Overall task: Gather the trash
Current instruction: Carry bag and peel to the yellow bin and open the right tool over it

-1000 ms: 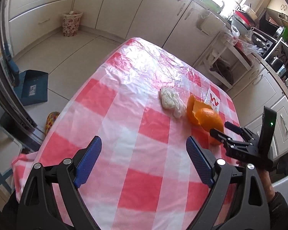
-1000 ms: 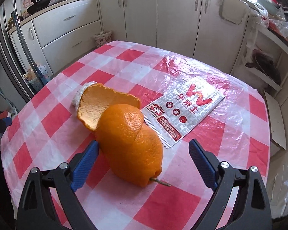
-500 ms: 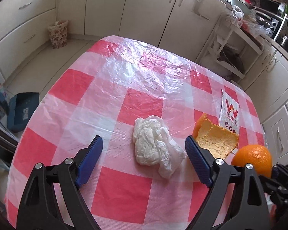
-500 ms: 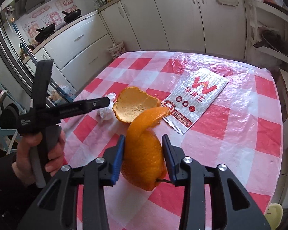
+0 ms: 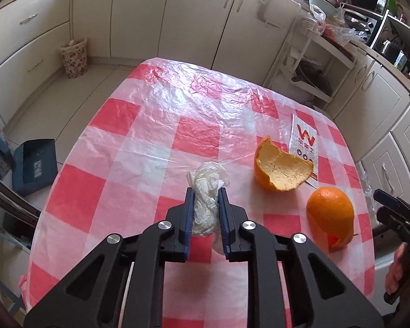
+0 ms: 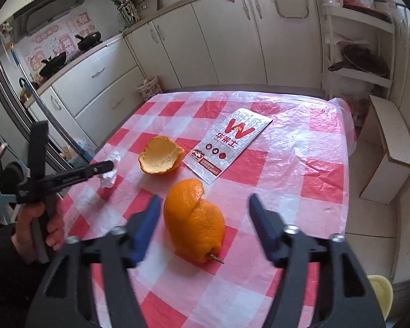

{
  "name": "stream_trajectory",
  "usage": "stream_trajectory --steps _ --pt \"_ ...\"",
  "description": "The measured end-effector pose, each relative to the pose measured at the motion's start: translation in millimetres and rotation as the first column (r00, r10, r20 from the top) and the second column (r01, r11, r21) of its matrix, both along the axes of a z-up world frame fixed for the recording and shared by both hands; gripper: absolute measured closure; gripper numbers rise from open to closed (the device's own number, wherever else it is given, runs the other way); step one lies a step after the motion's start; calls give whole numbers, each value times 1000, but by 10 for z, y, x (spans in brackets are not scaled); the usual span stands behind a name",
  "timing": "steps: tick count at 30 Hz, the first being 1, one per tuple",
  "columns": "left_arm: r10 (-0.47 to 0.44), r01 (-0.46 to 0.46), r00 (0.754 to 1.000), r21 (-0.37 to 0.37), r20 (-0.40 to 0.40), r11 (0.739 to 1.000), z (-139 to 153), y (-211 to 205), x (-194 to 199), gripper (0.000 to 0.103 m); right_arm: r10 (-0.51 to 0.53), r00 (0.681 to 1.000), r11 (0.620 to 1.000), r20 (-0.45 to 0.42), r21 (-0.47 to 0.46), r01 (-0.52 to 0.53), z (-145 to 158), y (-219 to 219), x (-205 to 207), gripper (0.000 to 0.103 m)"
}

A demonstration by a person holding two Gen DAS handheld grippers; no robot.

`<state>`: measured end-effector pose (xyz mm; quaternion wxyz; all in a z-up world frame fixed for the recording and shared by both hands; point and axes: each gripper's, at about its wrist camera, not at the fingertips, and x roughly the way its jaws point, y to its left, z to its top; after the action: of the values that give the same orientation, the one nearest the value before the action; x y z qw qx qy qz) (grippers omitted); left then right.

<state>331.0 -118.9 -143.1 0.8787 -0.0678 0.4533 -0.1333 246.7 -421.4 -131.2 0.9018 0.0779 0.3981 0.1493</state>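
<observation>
We see a desk under a red-and-white checked cloth. On it, towards the right edge, lie a printed paper wrapper, a large curled orange peel and a cupped piece of orange peel. Our right hand-held gripper has just been opening; its jaws stand released on either side of the curled peel. Our left hand-held gripper has just been closing and grasps a crumpled white tissue near the desk's middle.
</observation>
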Motion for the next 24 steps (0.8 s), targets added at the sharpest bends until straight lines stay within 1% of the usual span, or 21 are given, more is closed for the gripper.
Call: stream_trajectory --steps 3,5,6,7,8,9,10,12,15,17,19,21,22,24 --pt "3 -3 1000 -33 -11 999 49 68 -193 87 18 999 998 -45 -54 -20 -181 177 120 24" --pt "11 -12 1000 -63 -17 998 88 116 -319 87 30 997 996 -74 -85 -36 -328 314 218 25" --pt "16 -17 1000 -74 -18 997 102 133 -368 87 39 995 996 -92 -81 -47 -392 357 255 37" --pt "19 -21 1000 -86 -19 996 124 155 -422 87 51 992 996 -112 -62 -58 -428 380 278 56" --pt "19 -21 1000 -92 -19 996 138 163 -466 87 50 993 997 -107 -52 -56 -407 381 275 61" --pt "17 -18 1000 -99 -15 995 178 174 -518 87 58 991 998 -118 -31 -62 -385 373 277 76" --pt "12 -13 1000 -104 -10 994 217 172 -556 87 59 993 998 -103 -10 -61 -328 342 240 79" --pt "-10 10 1000 -114 3 993 304 121 -633 87 56 996 998 -75 8 -55 -186 253 139 80" --pt "-64 66 998 -141 17 988 428 -73 -727 87 11 999 1000 -33 -6 -11 58 29 -62 80" --pt "-116 119 993 -164 27 979 507 -301 -814 87 -65 998 997 -10 -45 64 223 -255 -254 80" --pt "-189 192 981 -202 37 960 577 -650 -945 87 -161 987 983 -9 -89 159 331 -615 -480 79" --pt "-258 260 965 -234 38 937 594 -1013 -1061 87 -261 965 959 -36 -124 255 326 -1005 -720 79" --pt "-294 293 955 -247 35 924 584 -1208 -1121 87 -319 945 942 -75 -136 307 252 -1249 -862 78" --pt "-368 360 929 -268 19 894 526 -1664 -1257 87 -402 899 914 -176 -141 381 -1 -1647 -1063 77"
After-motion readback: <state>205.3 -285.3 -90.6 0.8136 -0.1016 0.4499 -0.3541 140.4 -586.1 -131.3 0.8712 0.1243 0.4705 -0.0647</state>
